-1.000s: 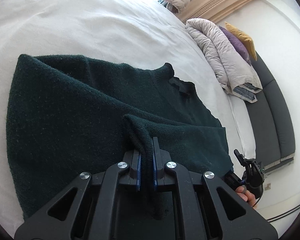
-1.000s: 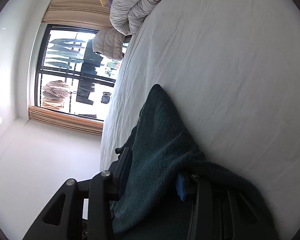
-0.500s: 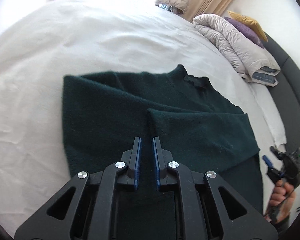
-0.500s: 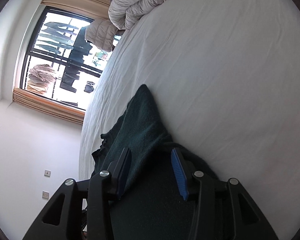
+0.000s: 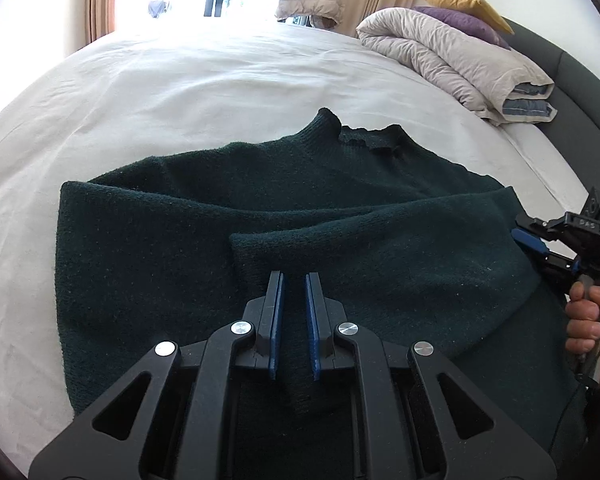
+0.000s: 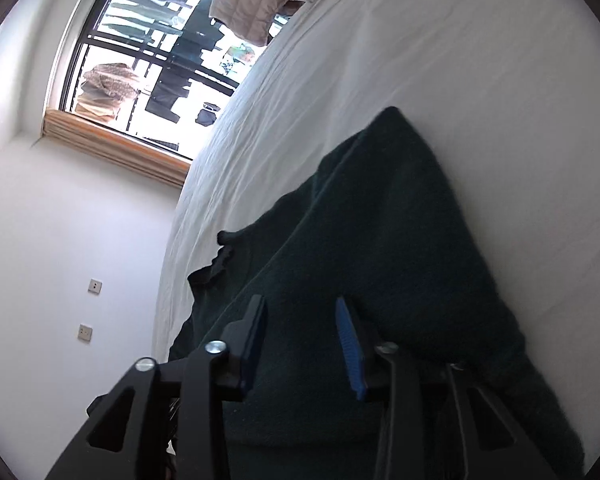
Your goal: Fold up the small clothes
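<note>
On the left of the left wrist view, the dark green sweater (image 5: 148, 248) is seen lying flat on the white bed sheet (image 5: 180, 88), its left side folded to a straight edge and its ribbed neckline (image 5: 340, 128) turned toward the far edge of the bed, where the window stands. A second ago the folded sleeve cuff (image 5: 252, 244) was pinched in the left gripper (image 5: 294, 284); it has since been let go and laid across the middle of the body, and the left gripper is now held just above the cloth with its blue pads a little apart and nothing between them. From this it is judged that both sleeves have been brought inward and that a fold of the hem toward the neck is what remains. The knit is thick, fuzzy and limp, so soft rounded ridges are kept where it overlaps. Farther right, a puffy beige duvet (image 5: 452, 52) with purple and mustard pillows is piled at the far right corner of the bed against a dark headboard. At the right edge the right gripper (image 5: 540, 246) is held beside the sweater's right side; in its own view the right gripper (image 6: 300, 320) is spread wide over the knit, gripping nothing, where earlier cloth had been draped across it.
</note>
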{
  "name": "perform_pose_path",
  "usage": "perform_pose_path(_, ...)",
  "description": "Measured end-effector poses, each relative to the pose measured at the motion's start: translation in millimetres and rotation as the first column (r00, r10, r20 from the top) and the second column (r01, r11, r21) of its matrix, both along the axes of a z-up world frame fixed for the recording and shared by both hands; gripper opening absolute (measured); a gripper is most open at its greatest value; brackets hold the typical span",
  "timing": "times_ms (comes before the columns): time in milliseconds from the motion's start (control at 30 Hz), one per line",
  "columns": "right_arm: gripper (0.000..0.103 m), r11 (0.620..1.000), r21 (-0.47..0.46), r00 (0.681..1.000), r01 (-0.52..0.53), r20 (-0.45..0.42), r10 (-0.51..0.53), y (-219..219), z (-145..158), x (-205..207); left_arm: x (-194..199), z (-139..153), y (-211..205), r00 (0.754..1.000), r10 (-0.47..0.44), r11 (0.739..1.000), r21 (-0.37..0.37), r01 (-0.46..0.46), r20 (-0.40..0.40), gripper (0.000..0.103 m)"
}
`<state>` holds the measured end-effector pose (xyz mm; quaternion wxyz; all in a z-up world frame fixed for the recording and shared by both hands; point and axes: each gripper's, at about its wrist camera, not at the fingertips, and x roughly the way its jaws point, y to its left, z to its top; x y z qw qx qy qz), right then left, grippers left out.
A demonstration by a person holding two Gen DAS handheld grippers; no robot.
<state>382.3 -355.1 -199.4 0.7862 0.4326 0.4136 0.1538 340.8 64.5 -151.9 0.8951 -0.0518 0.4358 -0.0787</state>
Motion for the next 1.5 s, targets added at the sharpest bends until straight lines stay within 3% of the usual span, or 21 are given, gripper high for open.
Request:
perform_pose_path(33,0.004,0.999,0.023,0.999,0.032,-0.002,-0.032,-10,-5,-2,0,-2,2,1.000,-0.002,1.000,-0.014,0.002,0.003,0.011)
perform_pose_path(133,0.000,0.994,0.028,0.994,0.106,0.018,-0.106,-37,-6,-14,-4,-3,10,1.000,0.004,0.997,-0.078,-0.003,0.008,0.011)
perform_pose_path(200,0.011,0.987,-0.029,0.987,0.160,0.026,-0.159,-47,5,-20,-7,-3,10,1.000,0.013,0.996,-0.085,-0.012,0.005,0.011)
perform_pose_path(233,0.021,0.988,0.013,0.987,0.156,0.044,-0.157,-51,10,-24,-9,-2,8,1.000,0.013,0.998,-0.068,-0.013,0.008,0.011)
perform_pose_path(300,0.032,0.994,0.040,0.988,0.106,0.108,-0.110,-42,28,-27,-9,-3,0,1.000,0.012,1.000,-0.020,-0.012,0.015,0.011)
perform_pose_path(433,0.062,0.999,-0.045,0.986,-0.026,0.166,0.033,7,47,-15,-11,-3,-2,1.000,0.011,1.000,0.016,-0.011,0.025,0.011)
perform_pose_path(533,0.062,0.997,-0.079,0.995,-0.021,0.098,0.028,18,26,3,-12,-5,2,1.000,0.011,1.000,-0.004,-0.010,0.029,0.011)
perform_pose_path(633,0.027,0.995,-0.097,0.997,0.009,0.072,-0.002,2,11,2,-12,-5,5,1.000,0.010,1.000,-0.021,-0.010,0.030,0.011)
perform_pose_path(667,0.021,0.997,-0.081,0.997,0.014,0.070,-0.008,-5,10,-1,-12,-5,6,0.999,0.011,1.000,-0.027,-0.010,0.031,0.011)
perform_pose_path(733,0.022,0.990,-0.128,0.996,0.064,0.075,-0.055,-23,16,-16,-17,-1,7,0.999,0.015,0.999,-0.032,-0.014,0.038,0.011)
perform_pose_path(867,0.047,0.944,-0.292,0.980,0.155,0.167,-0.109,-46,59,-69,-54,20,4,0.995,0.013,1.000,0.015,-0.015,0.097,0.012)
perform_pose_path(933,0.050,0.902,-0.386,0.957,0.192,0.278,-0.085,-45,91,-108,-88,33,0,0.988,-0.012,0.999,0.052,0.004,0.156,0.021)
perform_pose_path(967,0.060,0.875,-0.432,0.939,0.221,0.335,-0.072,-41,108,-129,-106,40,-2,0.982,-0.026,0.998,0.066,0.013,0.186,0.041)
perform_pose_path(1000,0.068,0.849,-0.461,0.916,0.257,0.398,-0.061,-38,123,-152,-124,47,-3,0.976,-0.039,0.997,0.071,0.024,0.215,0.077)
perform_pose_path(1033,0.089,0.828,-0.473,0.886,0.301,0.460,-0.059,-35,137,-175,-144,55,-5,0.966,-0.044,0.996,0.080,0.025,0.255,0.090)
perform_pose_path(1067,0.102,0.804,-0.474,0.849,0.360,0.523,-0.072,-32,149,-200,-169,65,-7,0.947,-0.045,0.995,0.096,0.015,0.318,0.101)
perform_pose_path(1133,0.103,0.748,-0.484,0.780,0.454,0.621,-0.072,-27,170,-240,-212,79,-13,0.908,-0.072,0.992,0.124,0.022,0.413,0.103)
perform_pose_path(1167,0.103,0.730,-0.498,0.764,0.467,0.644,-0.049,-23,177,-255,-228,84,-16,0.901,-0.084,0.990,0.137,0.028,0.425,0.103)
perform_pose_path(1300,0.103,0.722,-0.538,0.766,0.435,0.643,0.017,-9,191,-289,-272,96,-30,0.916,-0.137,0.986,0.141,0.090,0.378,0.103)
perform_pose_path(1367,0.103,0.725,-0.549,0.774,0.416,0.632,0.034,-3,195,-301,-293,103,-31,0.917,-0.129,0.990,0.106,0.096,0.378,0.103)
perform_pose_path(1500,0.103,0.692,-0.601,0.753,0.401,0.646,0.125,15,199,-331,-326,114,-26,0.925,-0.098,0.995,0.021,0.097,0.367,0.103)
